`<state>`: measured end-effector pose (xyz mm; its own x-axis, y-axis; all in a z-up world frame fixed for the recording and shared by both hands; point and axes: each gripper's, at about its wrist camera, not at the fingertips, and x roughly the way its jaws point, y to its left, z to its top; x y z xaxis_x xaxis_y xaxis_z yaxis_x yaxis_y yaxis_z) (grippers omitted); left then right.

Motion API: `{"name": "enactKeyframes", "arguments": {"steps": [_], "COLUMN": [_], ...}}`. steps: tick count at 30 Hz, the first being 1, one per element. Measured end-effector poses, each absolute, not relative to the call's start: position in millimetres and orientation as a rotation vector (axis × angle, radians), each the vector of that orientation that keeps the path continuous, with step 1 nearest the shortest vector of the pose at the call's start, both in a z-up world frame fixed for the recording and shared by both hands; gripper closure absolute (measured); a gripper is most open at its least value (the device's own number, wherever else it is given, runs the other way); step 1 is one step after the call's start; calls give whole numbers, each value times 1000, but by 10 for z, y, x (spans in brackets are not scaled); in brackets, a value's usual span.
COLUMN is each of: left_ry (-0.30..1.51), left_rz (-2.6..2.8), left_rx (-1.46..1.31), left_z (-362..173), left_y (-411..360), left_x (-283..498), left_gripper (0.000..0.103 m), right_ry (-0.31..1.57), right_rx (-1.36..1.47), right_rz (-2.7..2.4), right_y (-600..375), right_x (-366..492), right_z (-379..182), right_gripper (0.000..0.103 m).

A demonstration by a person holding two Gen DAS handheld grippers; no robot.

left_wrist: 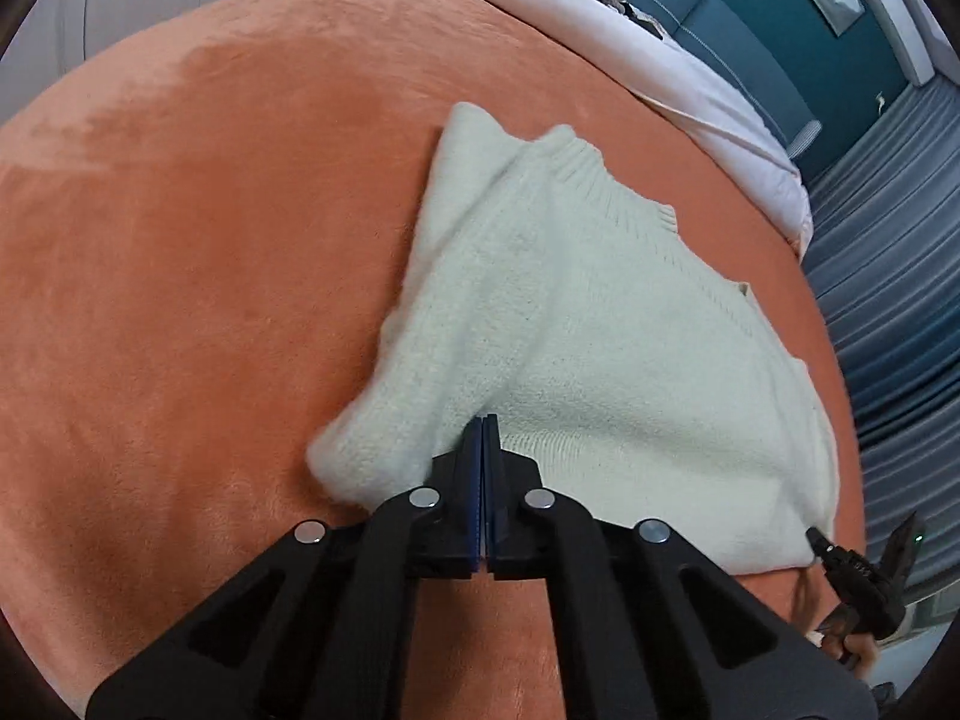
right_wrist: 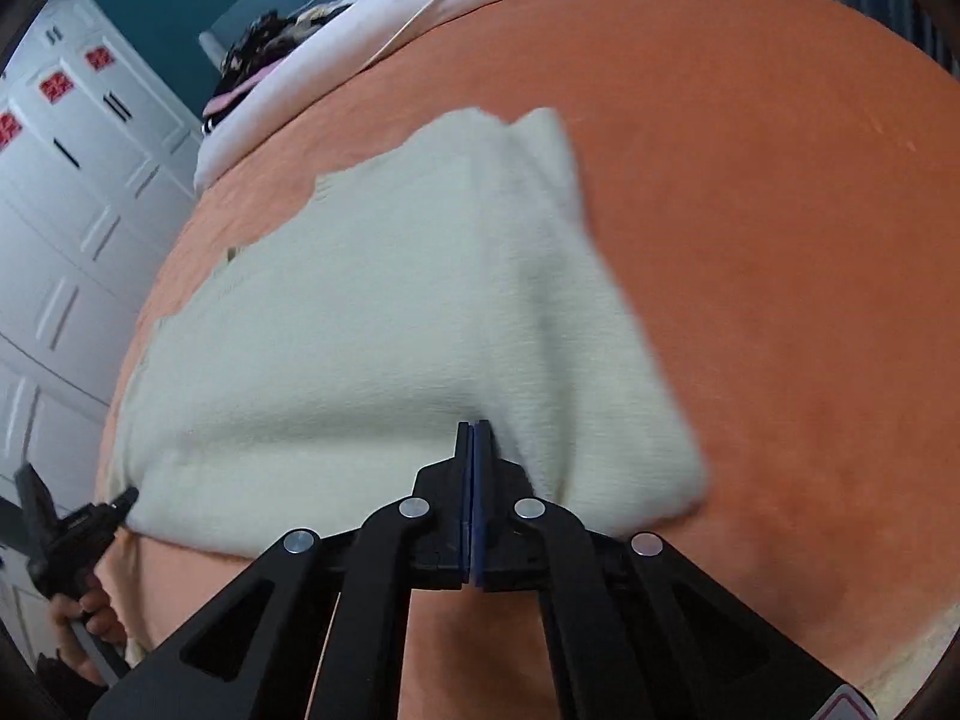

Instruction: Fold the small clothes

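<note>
A small cream knit sweater (left_wrist: 588, 324) lies on an orange blanket (left_wrist: 198, 240), sleeves folded in over the body. My left gripper (left_wrist: 483, 420) is shut on the sweater's near hem at its left corner. My right gripper (right_wrist: 474, 426) is shut on the same hem of the sweater (right_wrist: 372, 312) near its right corner. Each gripper shows at the edge of the other view: the right one in the left wrist view (left_wrist: 819, 537), the left one in the right wrist view (right_wrist: 129, 495). The hem is pinched and lifted a little at both grips.
The orange blanket (right_wrist: 780, 240) covers the bed. A pale pink sheet (left_wrist: 690, 78) and a heap of dark clothes (right_wrist: 264, 42) lie at the far end. White cabinet doors (right_wrist: 66, 228) stand on one side and grey curtains (left_wrist: 888, 252) on the other.
</note>
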<state>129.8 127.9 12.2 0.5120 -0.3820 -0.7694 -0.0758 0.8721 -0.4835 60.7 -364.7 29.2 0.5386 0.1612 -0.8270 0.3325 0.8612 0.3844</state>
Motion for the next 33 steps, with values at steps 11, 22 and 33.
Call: {"name": "enactKeyframes", "arguments": {"steps": [11, 22, 33], "left_ry": [948, 980, 993], "left_rz": [84, 16, 22], "left_rx": [-682, -677, -547], "left_z": [281, 604, 595], "left_y": [1428, 1567, 1492], "left_x": [965, 1207, 1249], "left_gripper": [14, 91, 78], "right_ry": [941, 775, 943], "right_rx": [691, 646, 591], "right_rz": [-261, -92, -203], "right_y": [-3851, -3730, -3832], "right_x": [511, 569, 485], "right_z": [274, 1027, 585], "right_gripper": [27, 88, 66]}}
